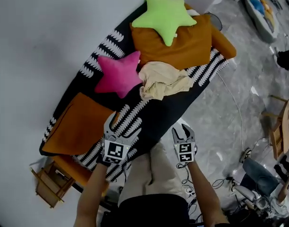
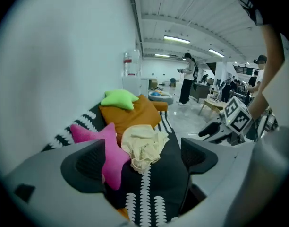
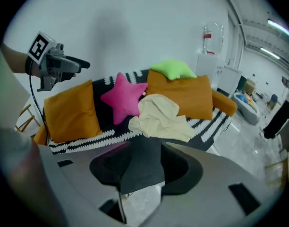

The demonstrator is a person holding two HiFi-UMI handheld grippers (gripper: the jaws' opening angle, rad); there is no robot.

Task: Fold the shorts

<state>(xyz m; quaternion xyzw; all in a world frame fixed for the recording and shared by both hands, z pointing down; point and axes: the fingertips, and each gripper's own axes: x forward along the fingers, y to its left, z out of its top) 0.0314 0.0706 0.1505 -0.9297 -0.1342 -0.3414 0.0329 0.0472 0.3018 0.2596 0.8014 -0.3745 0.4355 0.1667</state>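
Cream shorts (image 1: 163,81) lie crumpled in a heap on the black-and-white patterned couch cover (image 1: 158,117), between the pink star pillow and the large orange cushion. They also show in the left gripper view as the shorts (image 2: 142,145) and in the right gripper view as the shorts (image 3: 161,115). My left gripper (image 1: 122,126) hovers over the couch's near edge, well short of the shorts, with its jaws wide apart and empty (image 2: 143,157). My right gripper (image 1: 183,129) hangs just off the couch's front edge. A narrow gap shows between its jaws (image 3: 143,167), and nothing is in it.
A pink star pillow (image 1: 118,74) lies left of the shorts, with a green star pillow (image 1: 165,13) on a large orange cushion (image 1: 182,44) behind them. Another orange cushion (image 1: 78,124) sits near my left gripper. A wooden stool (image 1: 50,181), floor cables (image 1: 232,108) and distant people (image 2: 188,77) surround the couch.
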